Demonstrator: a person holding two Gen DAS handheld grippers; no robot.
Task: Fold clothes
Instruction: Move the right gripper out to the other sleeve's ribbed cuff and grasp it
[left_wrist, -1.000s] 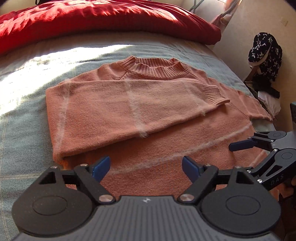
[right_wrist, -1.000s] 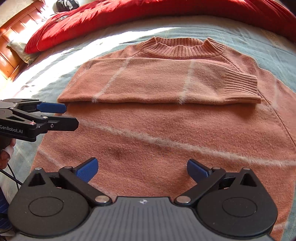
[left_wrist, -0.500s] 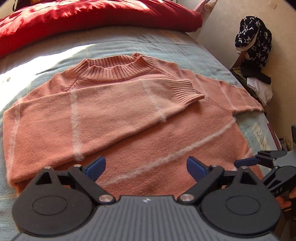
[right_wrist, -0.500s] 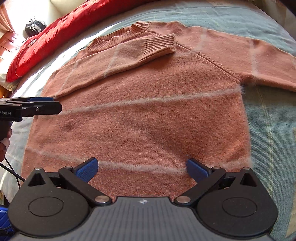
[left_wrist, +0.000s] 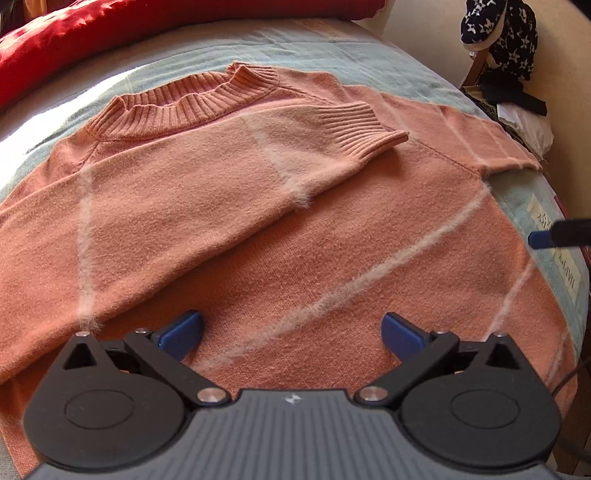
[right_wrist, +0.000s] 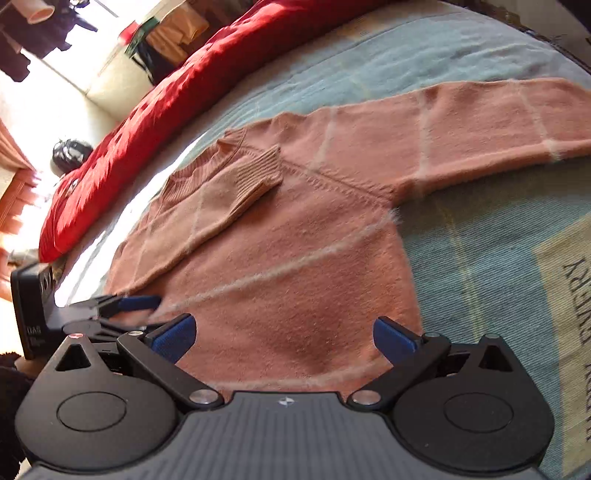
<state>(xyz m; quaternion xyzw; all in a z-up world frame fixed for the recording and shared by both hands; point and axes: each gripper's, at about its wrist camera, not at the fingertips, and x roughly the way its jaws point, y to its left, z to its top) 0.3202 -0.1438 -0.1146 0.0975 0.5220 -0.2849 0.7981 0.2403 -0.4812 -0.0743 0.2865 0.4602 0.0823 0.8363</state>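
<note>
A salmon-pink sweater (left_wrist: 314, 258) with pale stripes lies flat on the bed, neck away from me. One sleeve (left_wrist: 258, 166) is folded across the chest, its ribbed cuff (left_wrist: 358, 125) near the far shoulder. The other sleeve (right_wrist: 480, 125) stretches out straight to the right in the right wrist view. My left gripper (left_wrist: 291, 332) hovers over the lower body of the sweater, its jaws opening wide with nothing between them. My right gripper (right_wrist: 284, 336) is open above the sweater's (right_wrist: 295, 266) hem near its right side, empty. The left gripper (right_wrist: 122, 306) shows at the left of the right wrist view.
A light blue bedspread (right_wrist: 480, 258) with a printed label (right_wrist: 576, 295) covers the bed. A red duvet (right_wrist: 166, 107) lies along the head end. Dark star-patterned clothing (left_wrist: 498, 33) hangs beside the bed by the wall. A dark bag (right_wrist: 70, 155) sits far back.
Both grippers have slid to the right along the hem. The left jaws have spread wider. The right gripper's view has rolled, and the outstretched sleeve has come into its sight.
</note>
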